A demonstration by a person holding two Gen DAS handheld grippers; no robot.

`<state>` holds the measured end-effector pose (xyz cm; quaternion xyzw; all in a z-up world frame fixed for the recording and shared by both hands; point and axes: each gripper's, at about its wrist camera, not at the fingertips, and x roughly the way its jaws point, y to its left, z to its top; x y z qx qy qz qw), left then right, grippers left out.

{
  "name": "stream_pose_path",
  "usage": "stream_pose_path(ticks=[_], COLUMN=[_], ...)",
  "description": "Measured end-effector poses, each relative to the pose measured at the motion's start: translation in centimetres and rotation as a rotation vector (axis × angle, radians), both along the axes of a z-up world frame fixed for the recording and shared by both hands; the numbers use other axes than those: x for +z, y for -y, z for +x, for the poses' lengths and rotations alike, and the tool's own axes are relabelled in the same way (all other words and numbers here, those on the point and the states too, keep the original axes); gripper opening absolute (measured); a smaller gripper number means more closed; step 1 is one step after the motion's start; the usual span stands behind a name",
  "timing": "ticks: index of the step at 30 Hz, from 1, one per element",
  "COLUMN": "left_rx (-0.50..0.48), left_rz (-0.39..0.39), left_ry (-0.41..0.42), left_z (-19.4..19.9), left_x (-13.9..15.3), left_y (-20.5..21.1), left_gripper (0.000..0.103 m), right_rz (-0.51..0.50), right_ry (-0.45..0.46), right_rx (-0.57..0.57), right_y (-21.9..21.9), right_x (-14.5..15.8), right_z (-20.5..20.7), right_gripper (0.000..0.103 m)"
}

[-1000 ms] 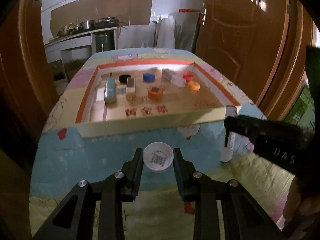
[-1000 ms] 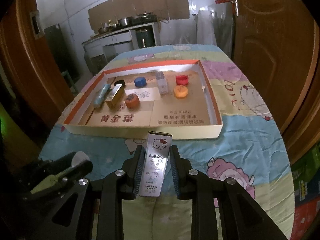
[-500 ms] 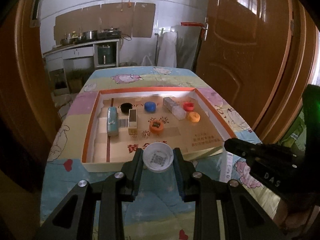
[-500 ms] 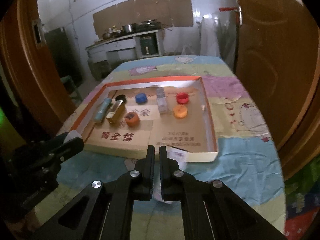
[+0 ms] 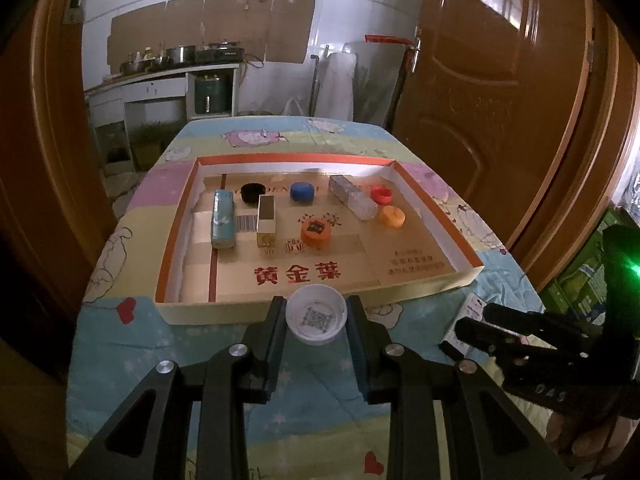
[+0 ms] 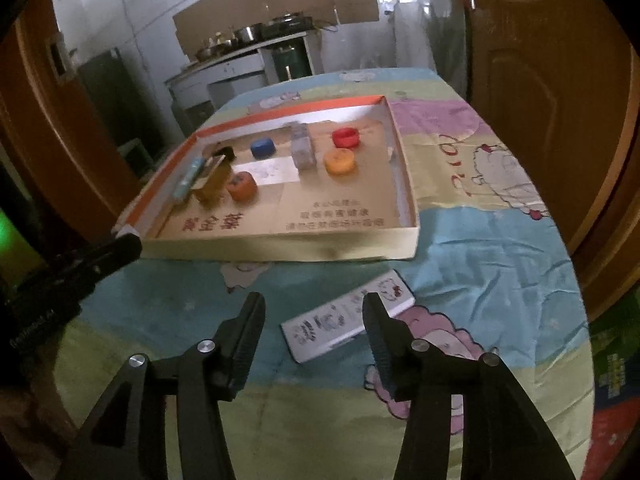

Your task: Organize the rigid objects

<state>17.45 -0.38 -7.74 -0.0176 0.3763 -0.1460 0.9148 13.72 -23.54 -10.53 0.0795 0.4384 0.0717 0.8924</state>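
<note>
Sorting is midway: my left hand-held gripper (image 5: 317,318) pinches the round white plastic cap (image 5: 316,313) at lower centre, short of the shallow orange-rimmed cardboard tray (image 5: 176,216). My right hand-held gripper (image 6: 314,316) has just been opening; its jaws stand apart over the flat white cartoon-printed box (image 6: 347,316) lying on the worktop (image 6: 500,248). Next, I'd lift the cap over the tray's near wall into free floor, avoiding the orange cap (image 5: 315,232).

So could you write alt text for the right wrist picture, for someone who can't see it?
An open black claw hovers over a white cartoon-printed box lying flat on a pastel tablecloth, not gripped. Behind it, a shallow cardboard tray holds coloured caps and small boxes; the other claw enters from the left.
</note>
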Motion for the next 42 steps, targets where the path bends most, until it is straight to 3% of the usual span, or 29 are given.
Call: stream_pose_path(ticks=[3,10,16,19,21,24,29,36,42], left_rx=[0.000,-0.010,-0.002,0.003,0.008,0.013,0.009,-0.002,-0.011], left_rz=[-0.006,-0.011,-0.030,-0.040,-0.049,-0.058,-0.061,-0.057,-0.049], left_ry=[-0.009,-0.011,-0.015,-0.019,-0.022,-0.022,-0.016,-0.003,0.017], left_z=[0.0,-0.1,-0.1,0.0,0.1,0.1,-0.1,-0.4,-0.2], left_x=[-0.3,-0.5,-0.7,-0.8,-0.9,-0.9,-0.7,-0.1,0.9], left_y=[-0.1,0.1,-0.5,-1.1,-1.5,-2.0,-1.8,-1.3,-0.5], left_gripper=[0.030,0.030,0.030,0.030,0.030,0.030,0.030,0.030,0.030], right_rz=[0.048,0.122,-0.033,-0.128,-0.184,-0.172,-0.018,-0.025,-0.039], right_ry=[0.005,-0.076,-0.093,-0.097,-0.090,-0.071,-0.056,-0.001,0.044], right_rx=[-0.058,-0.278,-0.411,-0.392,-0.361,-0.306,-0.229,-0.152,-0.130], right_y=[1.1,1.6,-0.9,-2.1,-2.6,-2.3,-0.6,-1.8,-2.0], right_x=[0.1,-1.7,-1.8,-2.1,-2.2,-2.2,-1.8,0.4,2.6], right_z=[-0.8,0.0,2.0,2.5,2.3,1.4,-0.8,-2.7,-2.0], right_gripper=[0.052,0.053,0.058,0.059,0.037,0.026,0.026,0.026,0.026])
